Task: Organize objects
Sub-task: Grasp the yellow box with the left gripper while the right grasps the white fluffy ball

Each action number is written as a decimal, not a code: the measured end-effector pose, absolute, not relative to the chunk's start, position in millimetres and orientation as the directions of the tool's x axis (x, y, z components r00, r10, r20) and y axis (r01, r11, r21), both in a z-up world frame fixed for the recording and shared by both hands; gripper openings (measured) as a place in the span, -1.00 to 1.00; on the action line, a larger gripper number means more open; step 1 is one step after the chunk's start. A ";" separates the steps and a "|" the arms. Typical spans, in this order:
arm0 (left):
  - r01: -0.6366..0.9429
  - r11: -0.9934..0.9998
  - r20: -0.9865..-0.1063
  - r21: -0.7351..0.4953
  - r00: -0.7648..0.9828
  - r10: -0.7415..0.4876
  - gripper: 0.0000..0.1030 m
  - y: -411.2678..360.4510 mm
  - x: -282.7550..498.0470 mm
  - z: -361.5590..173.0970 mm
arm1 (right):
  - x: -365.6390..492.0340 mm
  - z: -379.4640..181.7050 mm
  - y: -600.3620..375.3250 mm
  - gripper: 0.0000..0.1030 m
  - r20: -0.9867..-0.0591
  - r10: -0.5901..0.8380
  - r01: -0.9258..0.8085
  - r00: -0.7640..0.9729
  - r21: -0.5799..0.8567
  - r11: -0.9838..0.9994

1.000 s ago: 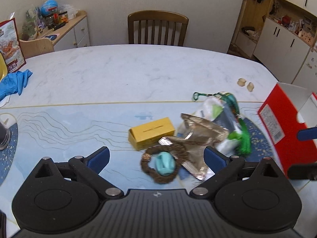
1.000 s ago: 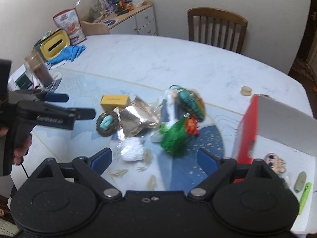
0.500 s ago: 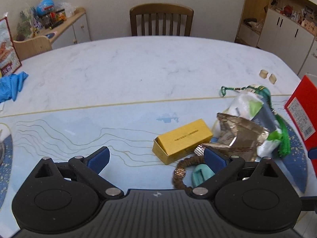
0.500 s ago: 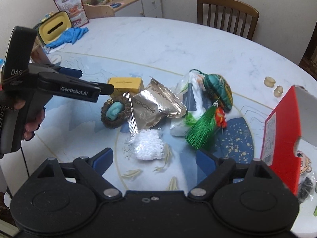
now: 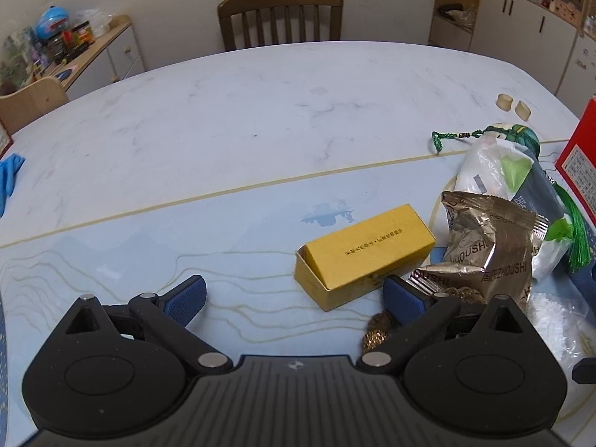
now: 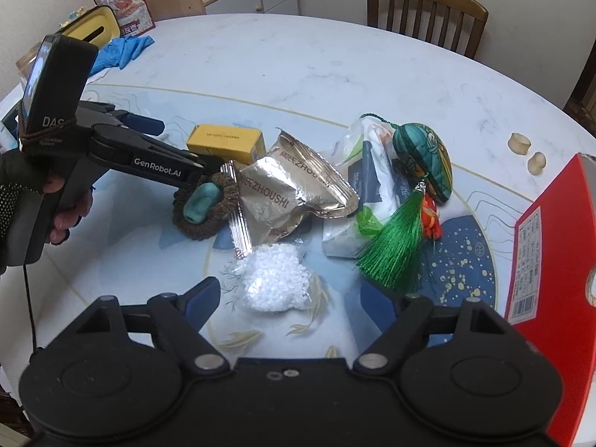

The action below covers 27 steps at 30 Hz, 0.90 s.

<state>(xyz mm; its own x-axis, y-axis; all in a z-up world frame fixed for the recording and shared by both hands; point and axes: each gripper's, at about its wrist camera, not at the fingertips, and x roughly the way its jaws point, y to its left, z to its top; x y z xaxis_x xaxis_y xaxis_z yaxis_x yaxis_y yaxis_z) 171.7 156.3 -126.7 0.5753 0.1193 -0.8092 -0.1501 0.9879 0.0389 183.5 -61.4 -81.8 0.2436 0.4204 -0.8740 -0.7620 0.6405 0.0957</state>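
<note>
the braided ring (image 5: 387,329) is mostly hidden behind the left gripper (image 5: 294,294) at lower right. red box (image 6: 551,257) runs off the right edge, and the yellow box's (image 5: 367,251) print is too small to read.

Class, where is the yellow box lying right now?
In the right wrist view the yellow box lies left of centre on the table, beside the gold foil packet and behind the brown bead bracelet.
</note>
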 end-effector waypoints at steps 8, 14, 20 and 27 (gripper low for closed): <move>-0.082 0.996 -0.792 0.038 0.605 0.080 0.96 156.1 185.0 -132.1 | 183.4 -93.0 -50.2 0.49 -0.884 0.402 -0.773 0.239 0.077 0.629; -0.055 0.998 -0.776 0.029 0.628 0.057 0.66 153.0 190.7 -131.0 | 180.8 -98.7 -42.5 0.31 -0.888 0.391 -0.788 0.241 0.057 0.614; -0.025 1.000 -0.771 0.015 0.636 0.028 0.10 146.3 193.2 -126.9 | 179.0 -101.4 -37.9 0.06 -0.889 0.390 -0.793 0.239 0.053 0.607; -0.032 0.999 -0.783 0.000 0.622 0.020 -0.35 142.6 194.7 -123.3 | 177.0 -100.5 -38.2 -0.10 -0.885 0.395 -0.793 0.244 0.052 0.606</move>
<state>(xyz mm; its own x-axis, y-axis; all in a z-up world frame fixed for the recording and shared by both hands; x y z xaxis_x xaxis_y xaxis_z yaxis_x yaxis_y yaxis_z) 194.7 142.6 -123.3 0.6216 0.0196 -0.7831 -0.0317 0.9995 -0.0002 177.0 -38.2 -100.5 0.2445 0.3952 -0.8855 -0.7934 0.6065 0.0516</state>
